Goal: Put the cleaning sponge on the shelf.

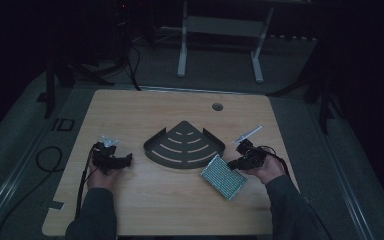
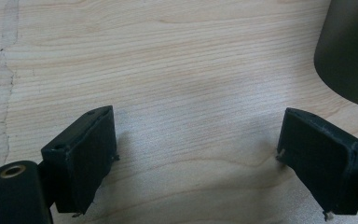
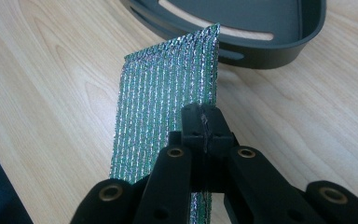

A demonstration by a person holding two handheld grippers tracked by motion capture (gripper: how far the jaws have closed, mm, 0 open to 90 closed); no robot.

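Your right gripper [image 3: 204, 122] has its jaws pressed together on the near edge of the pad [image 3: 168, 98], a green-and-silver ribbed rectangle. In the right gripper view the pad stands out from the jaws on edge, its far corner just short of the tray [image 3: 270, 51], whether touching its rim you cannot tell. In the high view the pad [image 1: 223, 176] lies at a slant between the right gripper [image 1: 240, 161] and the tray [image 1: 184, 146], right of centre on the table [image 1: 130, 110].

Your left gripper [image 2: 196, 158] has its jaws spread wide with nothing between them, only bare wood below. At the upper right of the left gripper view the dark curved wall of the tray [image 2: 349, 56] comes in, apart from the right-hand jaw. In the high view the left gripper [image 1: 114, 159] sits left of the tray with clear wood between.

Room to move: the table is bare in front of both hands toward its near edge, and bare behind the tray up to a round hole [image 1: 217, 106] near the far edge. The high view alone gives you a small white tool [image 1: 249, 134] lying just beyond your right hand, close to the table's right edge. The right gripper view alone gives the pad's ribs and the slots in the tray.
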